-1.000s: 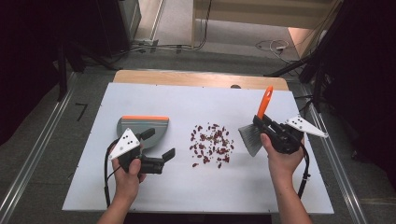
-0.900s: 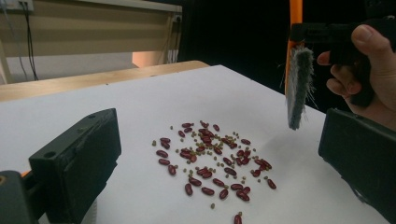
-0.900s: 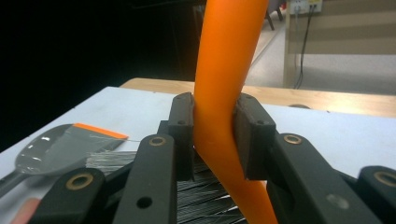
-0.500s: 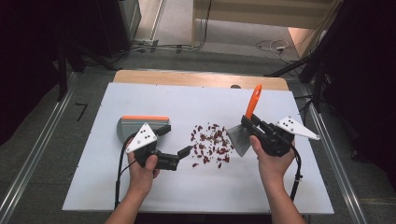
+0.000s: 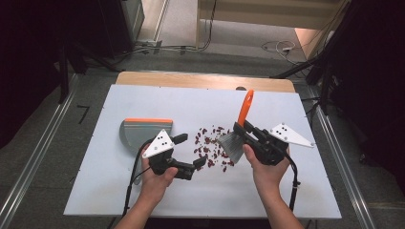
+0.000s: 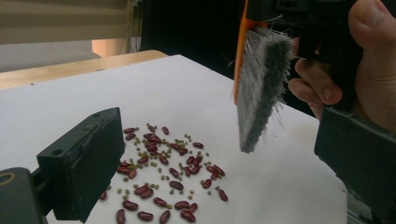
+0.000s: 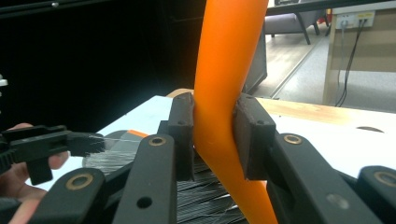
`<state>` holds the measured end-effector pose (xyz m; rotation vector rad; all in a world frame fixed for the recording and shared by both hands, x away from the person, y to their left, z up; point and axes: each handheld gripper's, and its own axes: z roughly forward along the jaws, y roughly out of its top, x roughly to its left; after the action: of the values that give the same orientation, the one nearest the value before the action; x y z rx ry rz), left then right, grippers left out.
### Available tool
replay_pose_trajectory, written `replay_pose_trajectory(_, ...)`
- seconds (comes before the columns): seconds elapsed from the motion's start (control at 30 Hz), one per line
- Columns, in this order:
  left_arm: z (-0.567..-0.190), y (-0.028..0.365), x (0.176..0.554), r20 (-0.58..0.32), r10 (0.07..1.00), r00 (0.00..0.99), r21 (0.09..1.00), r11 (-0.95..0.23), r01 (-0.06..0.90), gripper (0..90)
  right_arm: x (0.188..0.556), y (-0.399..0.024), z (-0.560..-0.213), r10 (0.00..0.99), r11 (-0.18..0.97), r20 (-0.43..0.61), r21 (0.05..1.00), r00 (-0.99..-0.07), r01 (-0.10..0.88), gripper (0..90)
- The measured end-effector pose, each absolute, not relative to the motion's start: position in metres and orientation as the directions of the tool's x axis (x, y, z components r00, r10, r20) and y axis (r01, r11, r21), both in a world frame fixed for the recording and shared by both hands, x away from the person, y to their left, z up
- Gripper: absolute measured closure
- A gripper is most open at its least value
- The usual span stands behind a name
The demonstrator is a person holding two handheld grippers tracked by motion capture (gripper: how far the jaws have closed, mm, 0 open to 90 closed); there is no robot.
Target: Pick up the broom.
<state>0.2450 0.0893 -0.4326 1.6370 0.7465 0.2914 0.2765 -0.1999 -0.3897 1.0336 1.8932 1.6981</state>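
A white surface (image 5: 143,200) is sitting in a dim room, with grey floor and cables lying beyond its far edge. Beans (image 5: 212,145) are lying scattered near its middle, red ones mixed with small green ones, as the left gripper view is showing. A grey dustpan (image 5: 138,133) with an orange edge is resting flat to their left, just beside the left tool (image 5: 190,151).

The right tool (image 5: 243,131) is clamping the orange handle of the brush (image 5: 231,143), both pads pressing its sides; the bristles are hanging just above the right edge of the beans. The left tool is holding nothing, its jaws standing wide apart, one near the pan and one at the beans' near-left edge.

The risks from here look plain. The pan is lying untouched, so a sweep now would probably be scattering beans across the surface rather than into it. The round beans are likely to roll, and a fast stroke could be flicking them off the edge. The curved handle might also be twisting between the pads under sideways load.
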Motion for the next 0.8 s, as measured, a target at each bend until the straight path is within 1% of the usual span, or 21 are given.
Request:
replay_pose_trajectory(0.17,-0.433,0.080,0.242,-0.219,0.609,0.763,0.948,-0.054,0.315,5.8,0.270,-0.188,-0.390,0.729,0.004,0.169,0.968,-0.664,0.250,69.1)
replay_pose_trajectory(0.27,-0.433,0.073,0.240,-0.231,0.604,0.763,0.943,-0.055,0.329,10.6,0.265,-0.181,-0.390,0.719,0.008,0.160,0.971,-0.676,0.239,69.0)
replay_pose_trajectory(0.3,-0.433,0.072,0.240,-0.229,0.605,0.763,0.941,-0.062,0.332,10.6,0.265,-0.181,-0.390,0.719,0.008,0.160,0.971,-0.676,0.239,69.0)
replay_pose_trajectory(0.33,-0.433,0.070,0.240,-0.232,0.604,0.763,0.940,-0.064,0.336,15.1,0.263,-0.177,-0.390,0.713,0.012,0.160,0.971,-0.682,0.240,69.0)
replay_pose_trajectory(0.43,-0.435,0.064,0.239,-0.232,0.597,0.768,0.934,-0.085,0.348,20.6,0.260,-0.172,-0.391,0.706,0.017,0.159,0.970,-0.690,0.241,69.0)
replay_pose_trajectory(0.57,-0.438,0.056,0.237,-0.239,0.579,0.780,0.926,-0.106,0.363,26.3,0.254,-0.162,-0.392,0.689,0.030,0.148,0.972,-0.710,0.232,69.0)
replay_pose_trajectory(0.67,-0.439,0.053,0.237,-0.240,0.582,0.777,0.923,-0.110,0.368,30.7,0.251,-0.158,-0.393,0.681,0.035,0.145,0.973,-0.718,0.230,69.0)
replay_pose_trajectory(0.77,-0.441,0.051,0.237,-0.243,0.608,0.756,0.914,-0.117,0.388,41.7,0.249,-0.154,-0.394,0.672,0.042,0.141,0.973,-0.727,0.228,69.0)
replay_pose_trajectory(0.8,-0.441,0.051,0.237,-0.243,0.608,0.756,0.914,-0.117,0.388,46.9,0.249,-0.154,-0.394,0.672,0.042,0.141,0.973,-0.727,0.228,69.0)
